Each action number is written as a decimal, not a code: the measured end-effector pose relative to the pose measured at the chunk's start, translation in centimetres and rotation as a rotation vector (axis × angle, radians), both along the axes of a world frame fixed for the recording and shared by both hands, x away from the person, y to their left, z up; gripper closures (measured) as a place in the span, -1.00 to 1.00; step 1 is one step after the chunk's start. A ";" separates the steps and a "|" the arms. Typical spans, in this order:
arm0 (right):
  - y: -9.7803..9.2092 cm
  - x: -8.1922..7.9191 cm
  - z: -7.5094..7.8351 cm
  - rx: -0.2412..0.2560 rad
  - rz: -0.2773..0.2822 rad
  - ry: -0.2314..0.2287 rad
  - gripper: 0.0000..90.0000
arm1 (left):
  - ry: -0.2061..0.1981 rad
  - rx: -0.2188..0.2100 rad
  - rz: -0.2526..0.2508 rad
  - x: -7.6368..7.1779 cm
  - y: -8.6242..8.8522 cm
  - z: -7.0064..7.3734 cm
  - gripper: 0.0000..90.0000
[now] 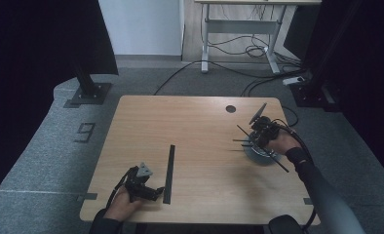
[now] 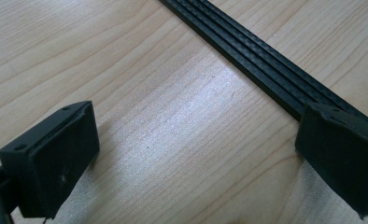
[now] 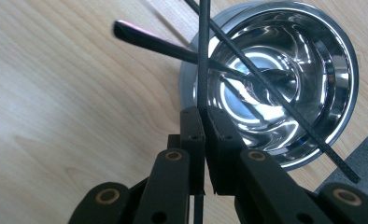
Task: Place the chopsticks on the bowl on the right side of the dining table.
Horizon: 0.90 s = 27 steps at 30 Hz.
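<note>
Left hand-held gripper jaws wide apart, low over the counter — flat black strip lies just past its right jaw, long axis running away from the person. Right hand-held gripper clamped on a thin black rod over the steel bowl, two more rods crossing inside.

Setting: lab or test room fitted out for recording, not a home. Light wooden surface stands alone on grey carpet. Black curtains hang at both sides. A black stand on a square base plate sits off the surface's far left corner. Tape marks on the carpet. Loose cables run across the floor under a height-adjustable desk frame against the far wall.
</note>
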State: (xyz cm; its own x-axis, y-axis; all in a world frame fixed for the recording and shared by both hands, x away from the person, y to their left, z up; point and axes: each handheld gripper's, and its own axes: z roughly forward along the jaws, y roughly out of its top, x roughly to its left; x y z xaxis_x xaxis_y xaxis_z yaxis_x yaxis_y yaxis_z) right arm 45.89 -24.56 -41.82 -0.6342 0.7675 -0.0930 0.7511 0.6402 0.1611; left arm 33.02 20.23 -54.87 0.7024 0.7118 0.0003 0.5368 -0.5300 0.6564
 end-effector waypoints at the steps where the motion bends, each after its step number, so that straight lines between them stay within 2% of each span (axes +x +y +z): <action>1: -0.1 0.2 -0.2 -0.007 -0.002 -0.001 0.90 | 0.000 0.000 0.000 0.0 0.0 0.0 -1.00; 16: -0.7 1.7 -2.9 -0.017 -0.030 0.006 0.90 | 0.000 0.001 -0.001 0.0 0.0 0.0 -1.00; 27: -1.2 2.1 -4.2 -0.001 -0.047 -0.008 0.90 | 0.000 0.002 0.000 0.0 0.0 0.0 -1.00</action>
State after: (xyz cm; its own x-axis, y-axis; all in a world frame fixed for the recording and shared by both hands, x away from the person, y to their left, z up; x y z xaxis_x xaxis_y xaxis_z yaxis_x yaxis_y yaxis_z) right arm 48.01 -25.74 -46.02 -0.5969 0.7962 -0.0989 0.7790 0.6046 0.1663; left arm 33.02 20.23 -54.86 0.7026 0.7116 0.0014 0.5367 -0.5312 0.6555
